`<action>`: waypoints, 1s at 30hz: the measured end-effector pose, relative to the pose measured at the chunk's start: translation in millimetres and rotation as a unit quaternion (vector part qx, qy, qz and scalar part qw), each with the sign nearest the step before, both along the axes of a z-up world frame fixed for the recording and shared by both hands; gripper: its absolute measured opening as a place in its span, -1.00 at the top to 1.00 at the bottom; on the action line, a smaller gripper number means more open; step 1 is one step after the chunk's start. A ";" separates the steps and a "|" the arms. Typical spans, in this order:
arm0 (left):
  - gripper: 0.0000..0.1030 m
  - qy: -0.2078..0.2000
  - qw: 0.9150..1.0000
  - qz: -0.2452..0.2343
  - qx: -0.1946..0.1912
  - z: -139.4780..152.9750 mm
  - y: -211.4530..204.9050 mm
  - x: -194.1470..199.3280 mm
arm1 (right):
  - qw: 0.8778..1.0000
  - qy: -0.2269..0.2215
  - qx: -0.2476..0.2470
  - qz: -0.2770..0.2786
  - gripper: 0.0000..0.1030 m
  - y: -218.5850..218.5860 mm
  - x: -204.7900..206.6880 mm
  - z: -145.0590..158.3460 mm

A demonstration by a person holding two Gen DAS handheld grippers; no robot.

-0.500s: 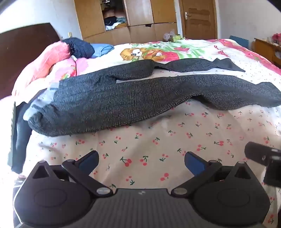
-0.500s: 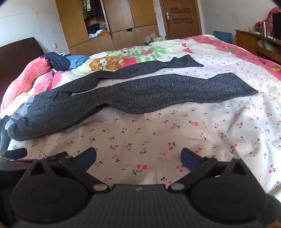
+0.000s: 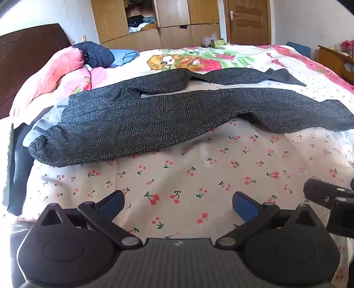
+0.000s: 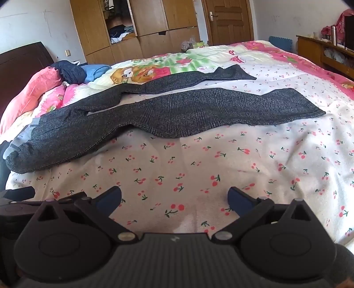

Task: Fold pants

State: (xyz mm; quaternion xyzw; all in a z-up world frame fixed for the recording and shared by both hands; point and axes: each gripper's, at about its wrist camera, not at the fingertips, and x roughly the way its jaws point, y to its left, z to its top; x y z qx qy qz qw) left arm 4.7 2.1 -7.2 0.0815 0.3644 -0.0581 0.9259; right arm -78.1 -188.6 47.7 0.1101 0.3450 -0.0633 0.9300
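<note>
- Bed (image 3: 199,177) filled both views; cherry-print sheet at the near side, cartoon print toward 12 o'clock.
- Wardrobe (image 3: 154,20) stood along the far wall at 12 o'clock, one section showing clothes inside; door (image 3: 247,22) just at its 3 o'clock side.
- Pants (image 3: 154,124), dark grey check, lay spread flat across the bed, unfolded; waist at 9 o'clock with pale lining showing, two legs running toward 3 o'clock, apart from each other with a strip of sheet between.
- In the right wrist view the pants (image 4: 177,110) lay at 12 o'clock from the gripper, well apart from it.
- Pink quilt (image 3: 55,71) bunched at 10 o'clock by the dark headboard (image 3: 26,55); navy and blue clothes (image 3: 99,55) on top of it.
- Left gripper (image 3: 178,202) hung over bare sheet at 6 o'clock of the pants, released, jaws wide, nothing between them.
- Right gripper (image 4: 174,198) likewise released, jaws wide over bare sheet, touching nothing.
- Part of the right gripper showed at the left view's 4 o'clock edge; the two sat side by side.
</note>
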 end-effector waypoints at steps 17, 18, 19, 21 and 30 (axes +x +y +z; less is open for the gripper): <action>-1.00 0.003 1.000 -0.009 0.007 -2.1 -3.5 -0.4 | 1.000 0.000 -0.005 -0.004 -0.97 -0.3 -4.2 2.0; -1.00 0.004 1.000 -0.007 0.004 -1.7 -2.3 0.0 | 1.000 0.001 -0.010 -0.007 -0.97 -0.1 -4.1 2.0; -1.00 0.003 1.000 -0.005 0.000 -1.0 -0.9 0.3 | 1.000 0.002 -0.017 -0.012 -0.97 0.0 -3.7 1.5; -1.00 0.002 1.000 -0.002 -0.005 -0.4 0.1 -0.2 | 1.000 0.005 -0.024 -0.014 -0.97 -0.1 -2.5 0.1; -1.00 -0.004 1.000 -0.010 -0.006 1.2 -1.0 -2.8 | 0.998 0.021 -0.047 -0.018 -0.96 1.7 1.3 -6.1</action>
